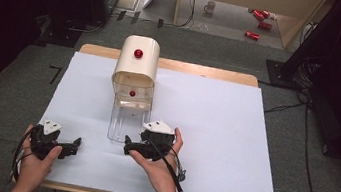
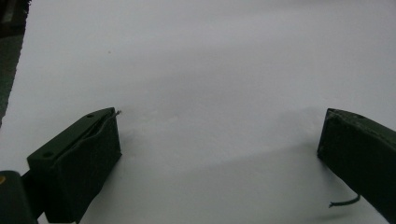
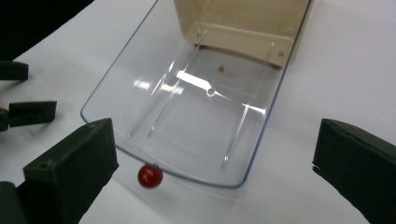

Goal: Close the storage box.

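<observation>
A clear plastic lid (image 3: 196,121) lies flat, its red knob (image 3: 150,176) between the right gripper (image 3: 215,158)'s wide fingers. The left gripper (image 2: 219,154)'s fingers spread wide over bare worktop (image 2: 210,70).

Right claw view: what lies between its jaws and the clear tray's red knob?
Only bare white sheet between the open right claw and red knob.

Glossy clear plastic tray (image 3: 187,121), matt white sheet (image 1: 233,135)

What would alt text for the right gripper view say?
A clear lid lies open and flat on a white table, hinged to a cream box. Its red knob rests between two open black jaws at the bottom corners.
</observation>
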The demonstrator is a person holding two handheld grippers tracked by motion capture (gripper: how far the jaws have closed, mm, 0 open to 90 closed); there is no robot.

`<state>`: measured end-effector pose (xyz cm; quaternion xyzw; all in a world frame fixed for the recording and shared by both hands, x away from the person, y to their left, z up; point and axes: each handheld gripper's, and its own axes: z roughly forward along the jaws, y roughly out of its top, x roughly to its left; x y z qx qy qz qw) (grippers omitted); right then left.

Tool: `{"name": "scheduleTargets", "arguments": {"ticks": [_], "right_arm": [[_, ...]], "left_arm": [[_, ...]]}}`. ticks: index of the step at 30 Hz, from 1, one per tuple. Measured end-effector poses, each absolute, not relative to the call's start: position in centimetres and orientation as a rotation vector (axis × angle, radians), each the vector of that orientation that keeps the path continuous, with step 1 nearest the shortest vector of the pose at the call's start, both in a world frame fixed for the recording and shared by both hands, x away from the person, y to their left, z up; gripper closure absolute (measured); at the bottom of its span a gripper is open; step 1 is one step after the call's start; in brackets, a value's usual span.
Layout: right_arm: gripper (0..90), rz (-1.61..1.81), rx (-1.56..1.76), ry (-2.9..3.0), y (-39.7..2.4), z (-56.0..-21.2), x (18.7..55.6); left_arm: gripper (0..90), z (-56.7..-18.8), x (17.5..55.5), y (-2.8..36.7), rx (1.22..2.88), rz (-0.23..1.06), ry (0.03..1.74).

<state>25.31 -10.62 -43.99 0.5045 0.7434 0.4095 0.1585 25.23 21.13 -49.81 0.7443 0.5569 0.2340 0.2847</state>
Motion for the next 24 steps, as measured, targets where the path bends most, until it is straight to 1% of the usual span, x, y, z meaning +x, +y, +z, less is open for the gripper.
{"name": "scheduleTargets", "arguments": {"ticks": [9, 24], "right_arm": [[0.0, 1.176, 1.480, 2.134, -11.3, -45.5, 23.6], [0.1, 1.127, 1.511, 2.178, -9.5, -48.1, 22.5]], "left_arm": [[0.0, -49.8, 25.2, 21.1, 1.990, 0.626, 1.490], [0.0, -49.8, 25.2, 21.1, 1.990, 0.626, 1.490]]}}
